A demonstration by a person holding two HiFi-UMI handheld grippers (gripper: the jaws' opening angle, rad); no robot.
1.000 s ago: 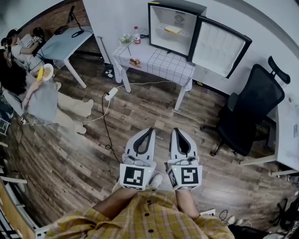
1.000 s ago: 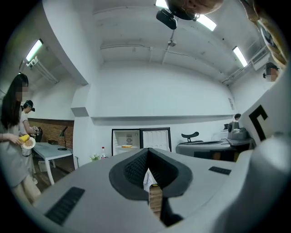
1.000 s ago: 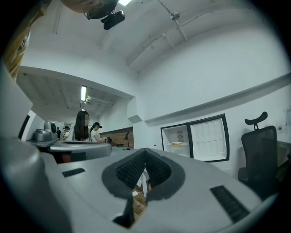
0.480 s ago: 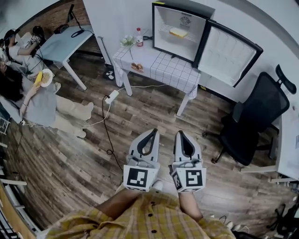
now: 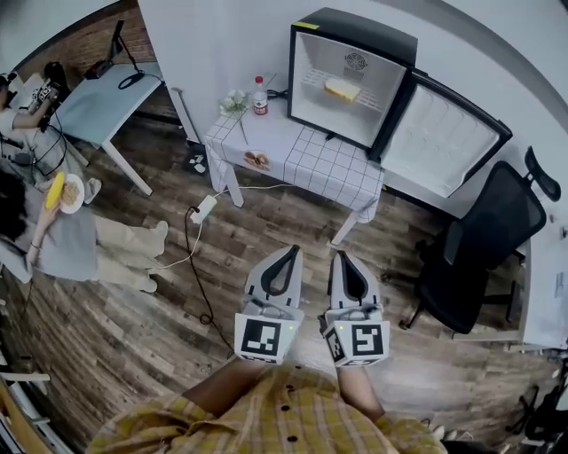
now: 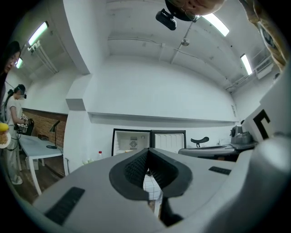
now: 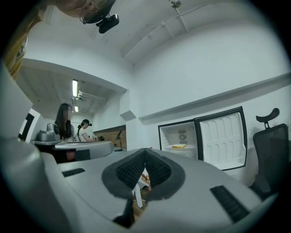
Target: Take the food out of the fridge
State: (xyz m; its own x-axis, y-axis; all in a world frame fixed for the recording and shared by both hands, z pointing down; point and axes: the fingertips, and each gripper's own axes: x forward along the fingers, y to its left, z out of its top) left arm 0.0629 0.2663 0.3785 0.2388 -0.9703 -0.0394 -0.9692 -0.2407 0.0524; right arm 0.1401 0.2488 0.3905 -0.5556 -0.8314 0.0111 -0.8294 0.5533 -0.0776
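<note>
Left claw (image 5: 291, 251), right claw (image 5: 341, 255), both closed, empty, open fridge (image 5: 355, 31), perhaps bread (image 5: 343, 88) inside, bottle (image 5: 260, 96) label unreadable

floor (image 5: 115, 337): dark wood planks | walls (image 5: 222, 44): white | furniture — checked-cloth table (image 5: 311, 161), black office chair (image 5: 484, 239), pale desk (image 5: 98, 102)

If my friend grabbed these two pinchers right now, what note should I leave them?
Left gripper: shut, empty.
Right gripper: shut, empty.
Both are held level above the floor, short of the table.
The fridge stands on that table with its door open. The yellow food lies on its shelf.
Done: door open.
Left: get closer, open a gripper, take the food out.
</note>
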